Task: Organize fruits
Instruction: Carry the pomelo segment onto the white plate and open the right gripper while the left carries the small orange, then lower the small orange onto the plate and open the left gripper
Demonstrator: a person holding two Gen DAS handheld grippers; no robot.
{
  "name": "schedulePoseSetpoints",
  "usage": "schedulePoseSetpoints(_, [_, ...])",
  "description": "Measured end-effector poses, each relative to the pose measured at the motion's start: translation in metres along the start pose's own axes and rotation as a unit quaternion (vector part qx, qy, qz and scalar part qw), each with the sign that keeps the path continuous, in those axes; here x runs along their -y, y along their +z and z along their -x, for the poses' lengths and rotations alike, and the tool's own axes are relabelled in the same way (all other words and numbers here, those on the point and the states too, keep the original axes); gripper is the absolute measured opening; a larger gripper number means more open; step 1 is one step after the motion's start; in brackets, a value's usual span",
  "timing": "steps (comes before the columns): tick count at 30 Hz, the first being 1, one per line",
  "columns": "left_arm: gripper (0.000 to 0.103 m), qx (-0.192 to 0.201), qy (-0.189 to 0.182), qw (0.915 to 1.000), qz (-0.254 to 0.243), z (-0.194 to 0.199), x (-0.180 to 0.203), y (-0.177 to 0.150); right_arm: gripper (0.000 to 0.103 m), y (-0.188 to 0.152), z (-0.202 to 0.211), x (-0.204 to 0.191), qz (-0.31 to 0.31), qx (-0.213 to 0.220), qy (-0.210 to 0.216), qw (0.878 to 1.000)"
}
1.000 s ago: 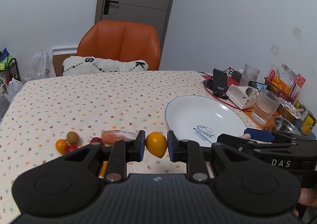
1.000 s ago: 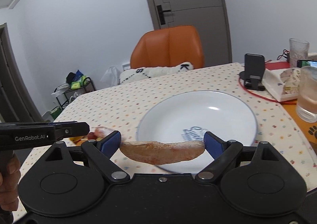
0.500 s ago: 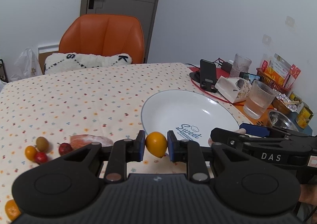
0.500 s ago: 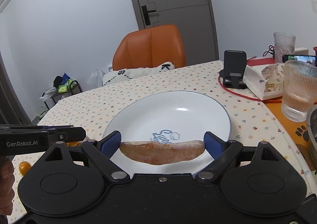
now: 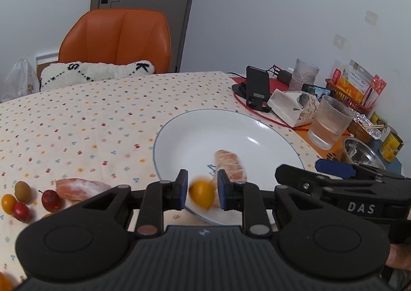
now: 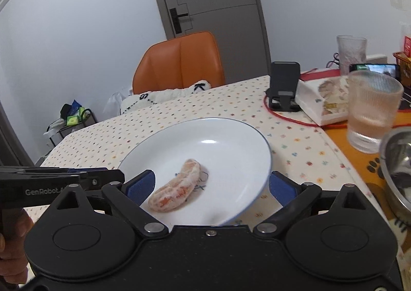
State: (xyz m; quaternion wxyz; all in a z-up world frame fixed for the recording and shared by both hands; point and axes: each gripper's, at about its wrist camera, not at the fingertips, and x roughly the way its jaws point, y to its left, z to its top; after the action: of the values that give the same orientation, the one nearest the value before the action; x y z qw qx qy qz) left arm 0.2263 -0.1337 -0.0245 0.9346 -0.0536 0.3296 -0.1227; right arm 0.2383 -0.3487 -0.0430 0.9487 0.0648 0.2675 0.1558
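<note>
**A:** Over the white blue-rimmed plate (image 5: pixel 257 126), the left gripper (image 5: pixel 201 192) is hanging, jaws spread, the small blurred orange fruit (image 5: pixel 201 194) sitting loose between them?

**B:** Yep. The right gripper (image 6: pixel 211 187) is gaping wide too, the peeled pinkish citrus segment (image 6: pixel 177 185) lying diagonally on the plate.

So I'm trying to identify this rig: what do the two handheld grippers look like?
Both are matte black plastic. Each has a wide ribbed body, two round raised discs, silver pivot screws and linkage arms ending in fingers with blue pads. The left gripper shows "GenRobot.AI" in white on its side in the right wrist view; the right gripper shows "DAS" in the left wrist view. No cables or sleeves are visible.
</note>
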Motion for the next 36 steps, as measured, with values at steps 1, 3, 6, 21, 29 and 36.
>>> schedulePoseSetpoints(1, [0.026,-0.001,-0.002,1.0,0.0,0.0,0.002,0.0,0.096,-0.001,0.002,0.0,-0.001,-0.002,0.0,1.0])
schedulePoseSetpoints(3, [0.029,-0.005,-0.005,1.0,0.001,0.001,0.003,0.0,0.096,-0.002,0.004,0.0,0.0,-0.003,0.001,1.0])
schedulePoseSetpoints(6, [0.038,-0.005,0.002,1.0,-0.001,0.007,0.003,-0.001,0.098,-0.002,0.009,-0.004,0.004,-0.001,0.003,1.0])
schedulePoseSetpoints(21, [0.073,0.015,0.048,0.9986,0.019,0.055,-0.028,-0.008,0.103,-0.001,0.022,-0.03,0.009,-0.001,0.023,1.0])
schedulePoseSetpoints(29, [0.081,0.023,0.076,0.9964,0.029,0.075,-0.045,-0.013,0.103,-0.002,0.024,-0.039,0.002,-0.005,0.03,1.0])
schedulePoseSetpoints(36, [0.087,0.034,0.103,0.9935,0.035,0.099,-0.058,-0.028,0.103,-0.011,0.015,-0.057,-0.001,-0.014,0.045,0.999])
